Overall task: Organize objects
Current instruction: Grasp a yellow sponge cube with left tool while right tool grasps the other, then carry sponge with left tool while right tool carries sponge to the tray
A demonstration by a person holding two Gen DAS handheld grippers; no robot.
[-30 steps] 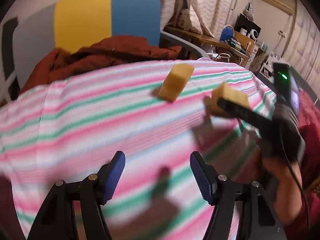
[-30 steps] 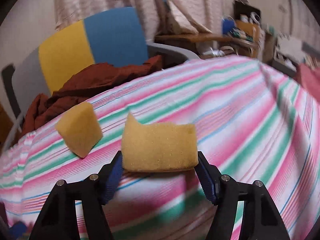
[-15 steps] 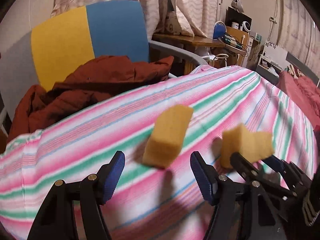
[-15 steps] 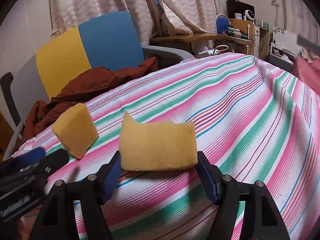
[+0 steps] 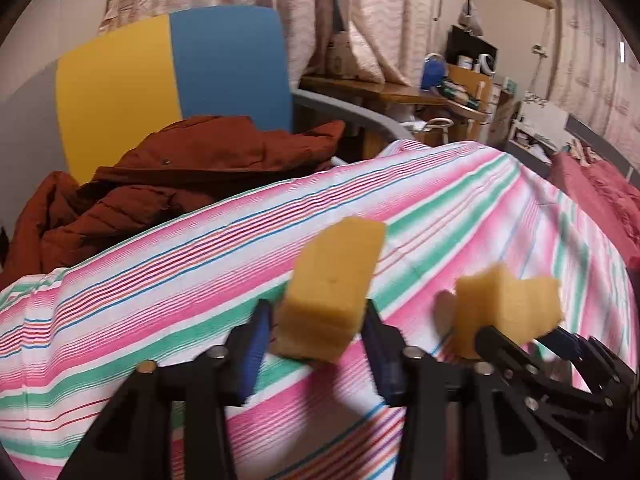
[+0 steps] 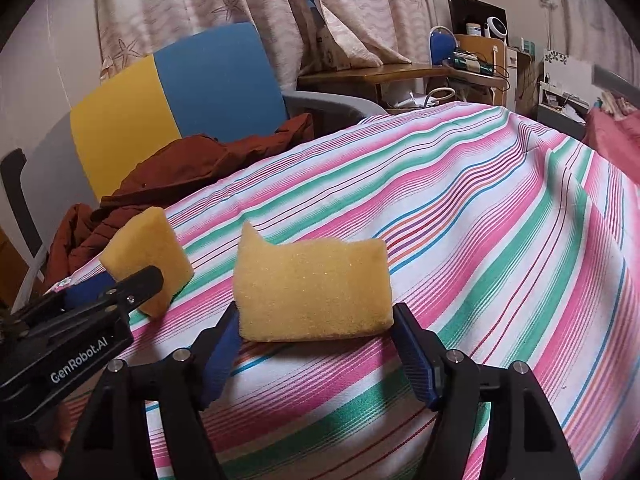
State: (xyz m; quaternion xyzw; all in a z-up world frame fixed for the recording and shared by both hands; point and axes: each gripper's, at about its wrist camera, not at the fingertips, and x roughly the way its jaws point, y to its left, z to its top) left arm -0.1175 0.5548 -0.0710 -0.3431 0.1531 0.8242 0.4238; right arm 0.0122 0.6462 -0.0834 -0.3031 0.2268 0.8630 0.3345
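Two sponges now gripped: your left gripper [image 5: 318, 338], wide a second ago, was closing its fingers onto upright sponge [image 5: 332, 288] on striped worktop [image 5: 160, 272]; your right gripper [image 6: 314, 346] kept holding notched sponge [image 6: 312, 288]. Both ready for sorting.

the left gripper [image 5: 318, 340] points forward and downward, its blue pads [image 5: 252, 344] closing on the sides of a yellow sponge block [image 5: 332, 280]. the right gripper [image 6: 316, 346], at its 3 o'clock, tilts down likewise, jaws clamped on the ends of a wider notched sponge [image 6: 312, 292]. a fingertip [image 6: 42, 460] shows under the left gripper's body.
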